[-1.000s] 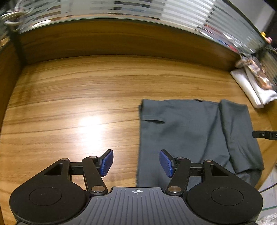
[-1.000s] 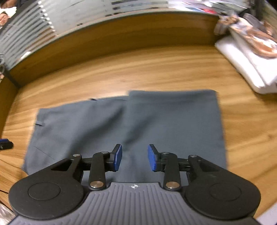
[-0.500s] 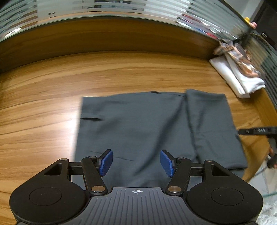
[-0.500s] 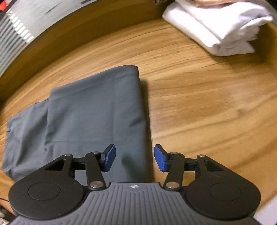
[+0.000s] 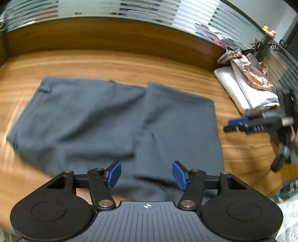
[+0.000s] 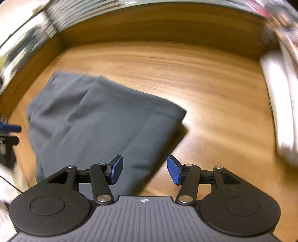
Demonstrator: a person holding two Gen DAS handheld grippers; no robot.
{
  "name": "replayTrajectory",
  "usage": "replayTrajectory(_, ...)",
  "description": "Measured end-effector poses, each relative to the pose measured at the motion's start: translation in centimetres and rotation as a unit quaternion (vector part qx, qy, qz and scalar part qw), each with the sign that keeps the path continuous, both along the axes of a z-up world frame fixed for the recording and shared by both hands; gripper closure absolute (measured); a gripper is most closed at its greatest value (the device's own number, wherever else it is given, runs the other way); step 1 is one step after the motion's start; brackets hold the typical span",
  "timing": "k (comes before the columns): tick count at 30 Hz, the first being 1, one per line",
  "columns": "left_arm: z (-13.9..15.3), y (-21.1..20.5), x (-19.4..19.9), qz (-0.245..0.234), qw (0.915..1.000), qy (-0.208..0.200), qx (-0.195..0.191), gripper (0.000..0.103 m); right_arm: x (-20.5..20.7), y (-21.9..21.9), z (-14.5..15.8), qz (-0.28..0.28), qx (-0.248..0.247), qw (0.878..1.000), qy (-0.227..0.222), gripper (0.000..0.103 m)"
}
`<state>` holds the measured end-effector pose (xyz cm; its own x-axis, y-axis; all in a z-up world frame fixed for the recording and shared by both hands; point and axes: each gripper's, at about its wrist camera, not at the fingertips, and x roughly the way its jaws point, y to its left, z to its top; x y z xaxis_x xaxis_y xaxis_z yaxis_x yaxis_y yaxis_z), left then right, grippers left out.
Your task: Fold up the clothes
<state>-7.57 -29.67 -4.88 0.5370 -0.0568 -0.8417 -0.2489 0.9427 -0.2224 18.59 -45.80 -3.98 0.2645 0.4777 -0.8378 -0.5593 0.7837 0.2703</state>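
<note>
Two grippers hover above a wooden tabletop (image 5: 130,61), each pointing steeply down. Left gripper (image 5: 147,176): jaws stand apart, blue pads (image 5: 114,175) clear of the fabric, nothing between them. Directly beyond its fingertips lies the grey garment (image 5: 89,119), spread flat on the tabletop. Its right portion is folded over, forming a second layer with a straight edge toward the right. A small slit or loop shows near the garment's far left corner; the blur does not let it be identified.

Right gripper (image 6: 144,172): the jaws have just been opening and now stand apart with nothing between the pads. It sits over the near right corner of the grey garment (image 6: 104,122), with the left pad above the cloth and the right pad above bare wood. Seen from the left wrist camera, the right gripper (image 5: 240,123) appears side-on just past the garment's right edge, motion-blurred.

Farther right, near the tabletop's edge, lies a folded white cloth (image 5: 240,89) with a crumpled, shiny brownish fabric (image 5: 249,68) on top. It is well apart from the grey garment. At the far side a raised wooden rim (image 5: 111,35) borders the tabletop, and striped glass panels (image 5: 167,14) stand behind it.
</note>
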Motion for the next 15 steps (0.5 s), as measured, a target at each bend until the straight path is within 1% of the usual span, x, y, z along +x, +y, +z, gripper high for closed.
replayTrajectory(2,-0.3,-2.5,-1.3,0.016,0.9999,0.006,0.000,0.039,1.0,-0.3,0.4,0.048,-0.012,0.999,-0.007,0.044)
replayTrajectory(4,-0.7,-4.9,-2.0,0.022,0.9997,0.013,0.001,0.039,2.0,-0.5,0.8,0.095,-0.025,0.995,-0.014,0.041)
replayTrajectory(7,-1.5,-8.6,-2.5,0.036,0.9989,0.028,-0.015,0.038,3.5,-0.6,1.2,0.163,-0.046,0.985,-0.024,0.038)
replayTrajectory(8,-1.9,-9.8,-2.6,0.039,0.9986,0.028,-0.020,0.038,3.9,-0.5,1.2,0.185,-0.052,0.981,-0.027,0.035)
replayTrajectory(10,-2.6,-12.0,-2.5,0.048,0.9981,0.029,-0.024,0.037,4.4,0.2,1.1,0.237,-0.063,0.969,-0.033,0.033)
replayTrajectory(12,-3.6,-14.2,-2.1,0.064,0.9971,0.026,-0.031,0.036,4.6,0.9,0.7,0.289,-0.082,0.953,-0.049,0.033)
replayTrajectory(15,-4.6,-17.0,-1.4,0.094,0.9948,0.018,-0.036,0.036,4.4,2.2,0.0,0.357,-0.106,0.925,-0.075,0.033)
